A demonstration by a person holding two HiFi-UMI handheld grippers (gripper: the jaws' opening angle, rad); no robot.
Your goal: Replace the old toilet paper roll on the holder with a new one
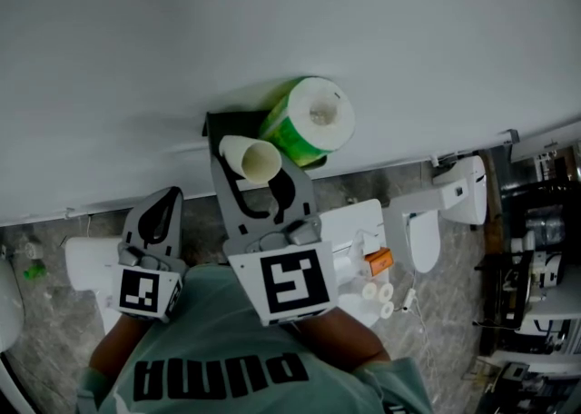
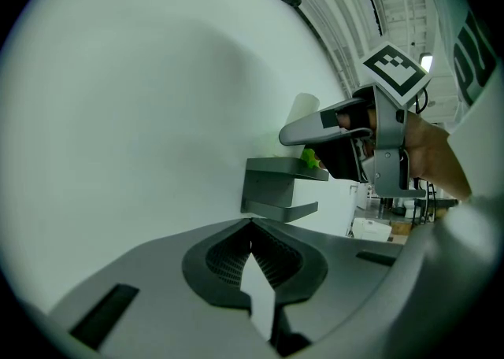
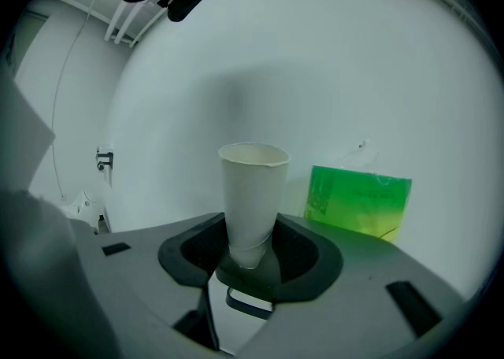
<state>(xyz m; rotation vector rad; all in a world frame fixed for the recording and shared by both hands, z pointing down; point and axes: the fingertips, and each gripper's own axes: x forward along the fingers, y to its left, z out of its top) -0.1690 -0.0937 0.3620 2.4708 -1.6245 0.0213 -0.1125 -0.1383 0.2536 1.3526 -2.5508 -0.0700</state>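
Your R hand-held gripper (image 3: 250,259) was clamped on the empty cardboard tube (image 3: 252,192), open end up, just in front of the wall holder (image 1: 222,123). The new roll in green wrap (image 1: 309,122) sat on top of the holder, against the wall (image 1: 272,22). Your L hand-held gripper (image 2: 252,227) had its jaws together w/ nothing btwn them.

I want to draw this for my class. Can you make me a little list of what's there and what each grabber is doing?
holder: grey, fixed to the white wall, lower arm bare
new roll: in a green wrapper, seems to rest on top of the holder
cardboard tube: empty, off the holder
right gripper: shut on the cardboard tube
left gripper: shut, holds nothing, apart from the holder
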